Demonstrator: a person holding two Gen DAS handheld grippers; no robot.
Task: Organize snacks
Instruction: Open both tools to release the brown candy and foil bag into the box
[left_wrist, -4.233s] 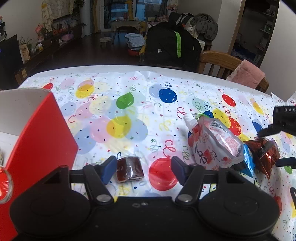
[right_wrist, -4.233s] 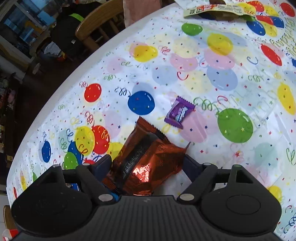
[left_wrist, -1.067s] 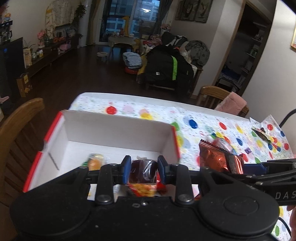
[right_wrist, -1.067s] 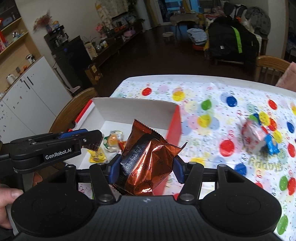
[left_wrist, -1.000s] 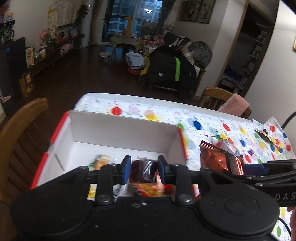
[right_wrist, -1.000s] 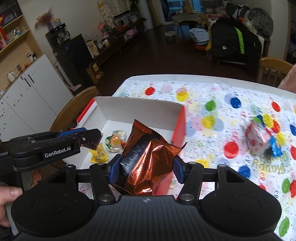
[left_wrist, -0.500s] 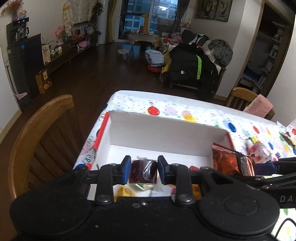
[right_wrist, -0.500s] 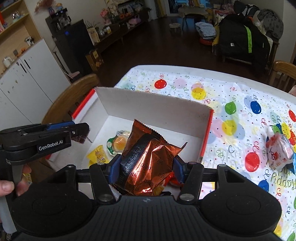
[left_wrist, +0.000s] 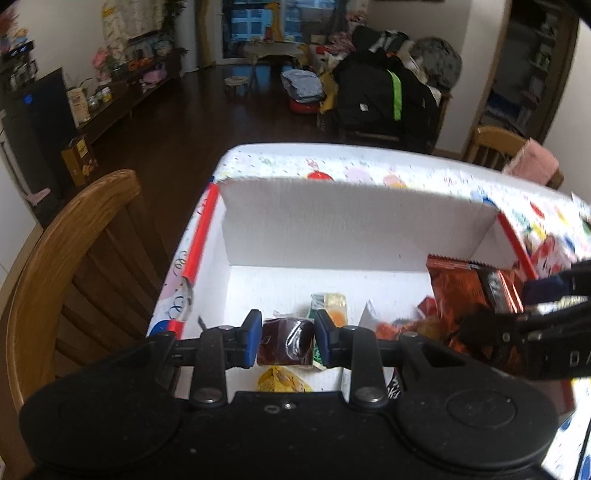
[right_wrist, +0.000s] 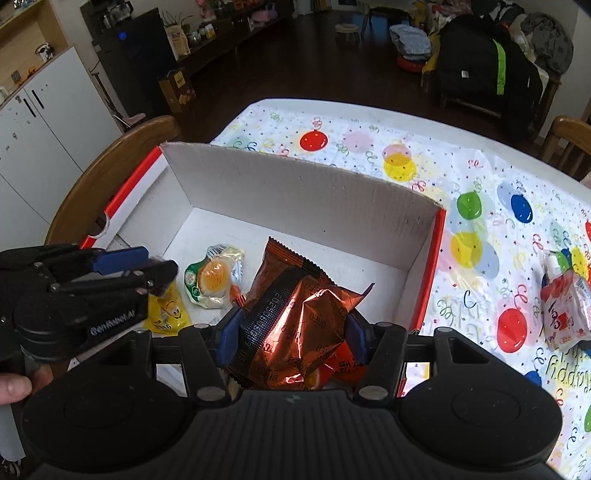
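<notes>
Over the box (left_wrist: 343, 221), the left claw (left_wrist: 287, 341) is clamped on a dark brown sweet (left_wrist: 286, 341), and the right claw (right_wrist: 291, 334) grips an orange foil packet (right_wrist: 295, 321) just beside it. Both snacks hang above loose snacks on the box floor. A red pouch (right_wrist: 563, 312) lies on the counter (right_wrist: 369, 147), right of the box.

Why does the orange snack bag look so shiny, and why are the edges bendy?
Right wrist view: room light glares off the crinkled foil of the orange snack bag. Both views: the fisheye lens curves straight edges, like the box wall. Left wrist view: the right side is smeared with blur.
</notes>
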